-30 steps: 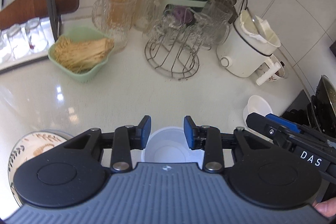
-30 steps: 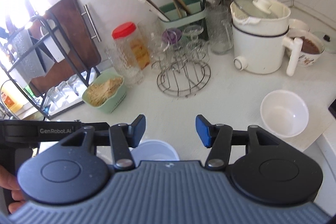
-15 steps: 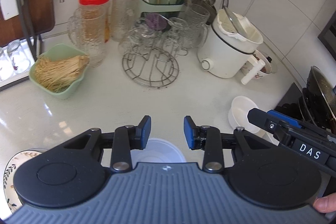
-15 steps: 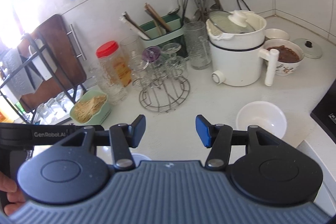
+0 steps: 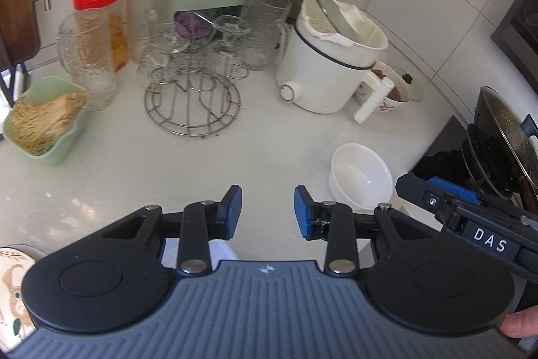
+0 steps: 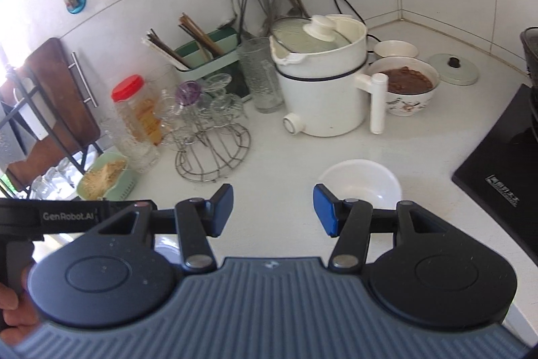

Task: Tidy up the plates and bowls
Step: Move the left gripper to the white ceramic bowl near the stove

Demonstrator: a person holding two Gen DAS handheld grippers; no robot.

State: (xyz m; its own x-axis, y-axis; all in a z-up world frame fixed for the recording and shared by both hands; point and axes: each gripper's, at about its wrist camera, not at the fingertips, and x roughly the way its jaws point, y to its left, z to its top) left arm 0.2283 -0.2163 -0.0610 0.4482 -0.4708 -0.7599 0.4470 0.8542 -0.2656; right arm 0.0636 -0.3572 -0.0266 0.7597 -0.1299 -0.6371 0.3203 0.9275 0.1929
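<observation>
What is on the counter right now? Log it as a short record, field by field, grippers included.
surface: white counter
nearest dish: empty white bowl, upright, ahead of the right gripper
left gripper: open, nothing between the pads
right gripper: open, nothing between the pads
behind the bowl: white electric pot, lid tilted
beside the pot: patterned bowl of brown food
left side: wire glass rack, green dish of noodles

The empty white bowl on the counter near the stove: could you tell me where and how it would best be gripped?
Probably by the rim. The white bowl stands upright and empty, its thin wall open to the top, so one pad can go inside and one outside. Its near edge faces the right tool, whose jaws stand apart with nothing between them. Come from above on that near side; the white cooker stands behind.
</observation>
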